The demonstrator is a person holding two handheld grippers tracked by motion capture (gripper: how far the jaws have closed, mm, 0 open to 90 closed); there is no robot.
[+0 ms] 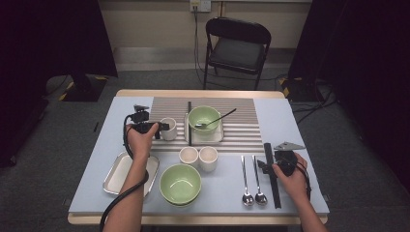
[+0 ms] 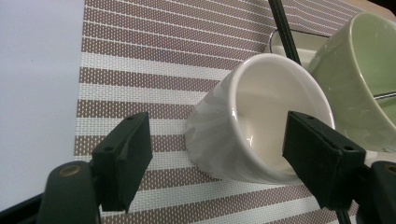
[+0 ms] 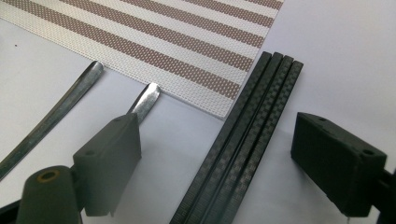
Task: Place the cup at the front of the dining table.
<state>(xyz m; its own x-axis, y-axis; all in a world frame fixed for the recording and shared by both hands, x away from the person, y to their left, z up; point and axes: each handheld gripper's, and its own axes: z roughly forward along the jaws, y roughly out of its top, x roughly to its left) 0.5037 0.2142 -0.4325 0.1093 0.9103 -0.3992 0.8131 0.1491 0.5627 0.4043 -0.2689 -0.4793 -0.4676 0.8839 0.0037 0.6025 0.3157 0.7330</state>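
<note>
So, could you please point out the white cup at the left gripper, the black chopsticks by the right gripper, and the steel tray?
white cup [image 2: 261,116], left gripper view, inner wall.
black chopsticks [image 3: 243,140], right gripper view, mid-length.
steel tray [image 1: 116,175], high view, bare floor.

The pale blue rectangular table [image 1: 285,125] is evenly lit from overhead, while the room darkens to near black at nine and three o'clock. Shadows beneath the tableware are soft and short. A glossy pale green ceramic bowl [image 1: 180,183] carries faint glare at its rim. In the gripper views, near black jaws are slightly soft; the brown-and-white striped woven mat [image 2: 154,60] stays sharp.
</note>
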